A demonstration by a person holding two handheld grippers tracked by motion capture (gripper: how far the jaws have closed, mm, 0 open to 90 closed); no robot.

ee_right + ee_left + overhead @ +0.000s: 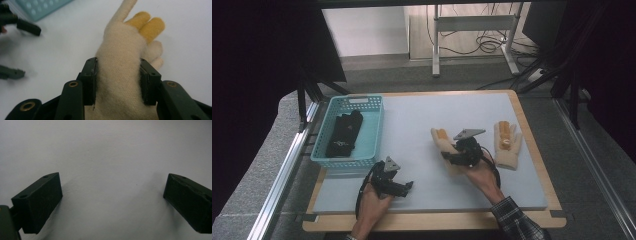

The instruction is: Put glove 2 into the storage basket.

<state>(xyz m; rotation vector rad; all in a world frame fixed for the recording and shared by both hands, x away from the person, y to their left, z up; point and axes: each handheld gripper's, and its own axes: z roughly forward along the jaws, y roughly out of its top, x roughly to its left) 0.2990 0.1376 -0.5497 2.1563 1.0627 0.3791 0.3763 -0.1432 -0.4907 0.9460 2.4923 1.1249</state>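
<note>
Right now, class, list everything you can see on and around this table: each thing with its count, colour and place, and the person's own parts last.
Cream knitted glove with yellow fingertips: one, lying mid-table, clamped between the right gripper's jaws.
Second cream knitted glove: one, cream with yellow and orange fingertips, flat near the table's right edge.
Turquoise plastic basket: one, at the table's left edge.
Black glove: one, lying inside the basket.
Pale grey table mat: one, on a wooden-edged table.
Metal desk frame: one, grey-white, on the floor beyond the table, with cables.
Left gripper: one, black, jaws wide apart over bare mat.
Right gripper: one, black, shut on the glove.
Plaid sleeve: one, dark, bottom right.
</note>
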